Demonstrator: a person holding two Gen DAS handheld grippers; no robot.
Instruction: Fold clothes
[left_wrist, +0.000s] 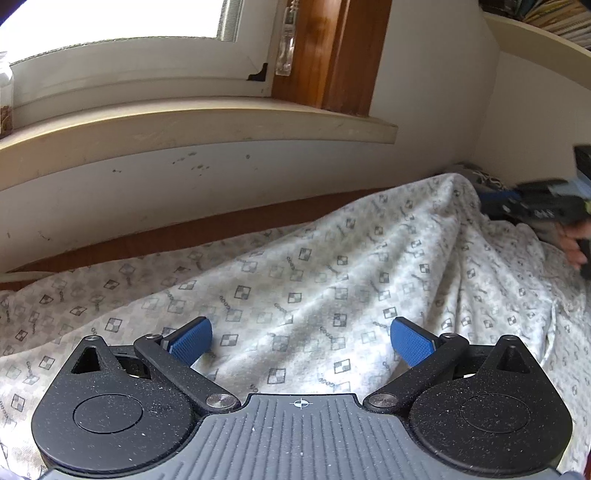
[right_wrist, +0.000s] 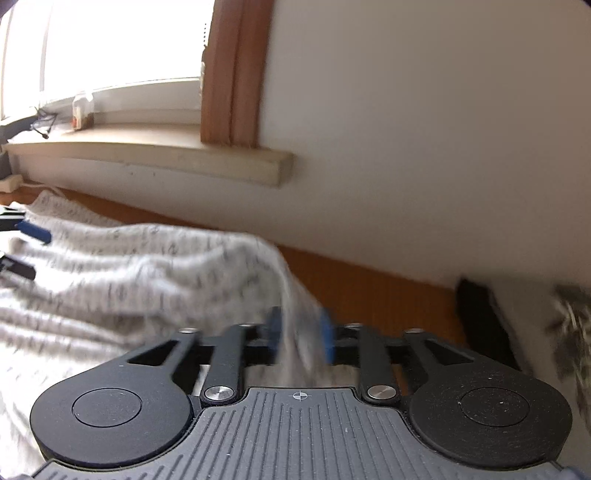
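Wooden tabletop (right_wrist: 369, 291) ran under a pale wall and a window sill (left_wrist: 192, 125) across the upper half of both views, and on it lay the patterned white garment (left_wrist: 314, 288), spread over most of the lower frame. Low in the right wrist view, the right gripper (right_wrist: 301, 334) had its blue pads part-way apart with a raised fold of the cloth running up between them; motion blur there kept me from telling whether the pads pressed the fabric or only flanked it. At bottom centre of the left wrist view, the left gripper (left_wrist: 301, 338) stood wide open over the cloth, its blue fingers (left_wrist: 192, 339) holding nothing. Outward from it, at the right edge of that view, the garment rose into a peak beside the blurred right tool, which a person's hand (left_wrist: 576, 247) carried. By my judgement the step in hand was taking up one edge to begin a fold (nothing looked neatly folded yet). The next move probably called for a firm pinch on that edge, then the left gripper closing on the opposite side.
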